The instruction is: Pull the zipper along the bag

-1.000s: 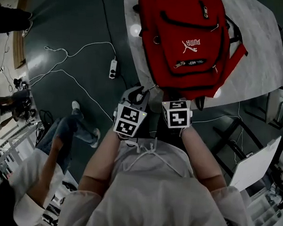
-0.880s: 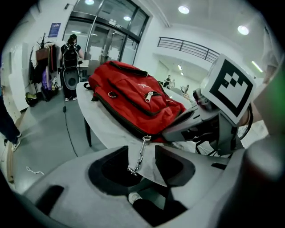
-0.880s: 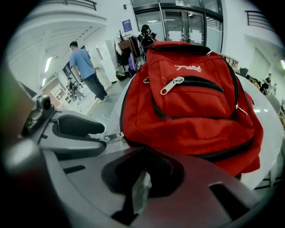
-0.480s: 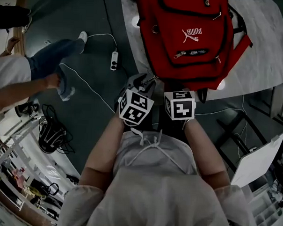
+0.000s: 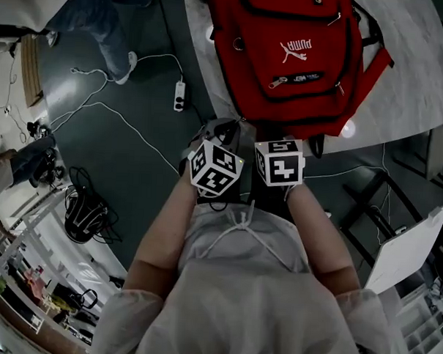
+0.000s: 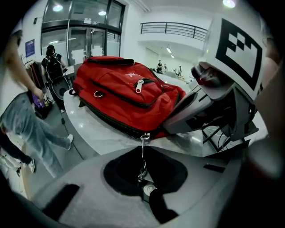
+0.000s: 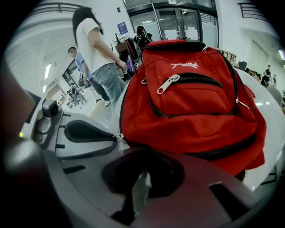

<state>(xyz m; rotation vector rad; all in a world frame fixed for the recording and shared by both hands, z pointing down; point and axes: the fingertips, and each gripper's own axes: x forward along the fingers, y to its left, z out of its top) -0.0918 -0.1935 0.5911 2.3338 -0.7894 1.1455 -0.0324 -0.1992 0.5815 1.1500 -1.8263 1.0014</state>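
The left gripper (image 6: 143,178) has just been closing its jaws, which are pinched on the metal zipper pull (image 6: 142,153). The pull runs toward 12 o'clock to the red backpack (image 6: 129,95), which lies on the pale table (image 6: 102,133). At the left gripper's 3 o'clock, the right gripper (image 7: 138,189) has its jaws together on the backpack's dark lower edge.

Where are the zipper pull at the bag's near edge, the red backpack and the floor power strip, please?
zipper pull (image 6: 143,156): left gripper view, its metal shaft.
red backpack (image 5: 274,65): head view, front pocket panel.
power strip (image 5: 179,95): head view, middle of its body.
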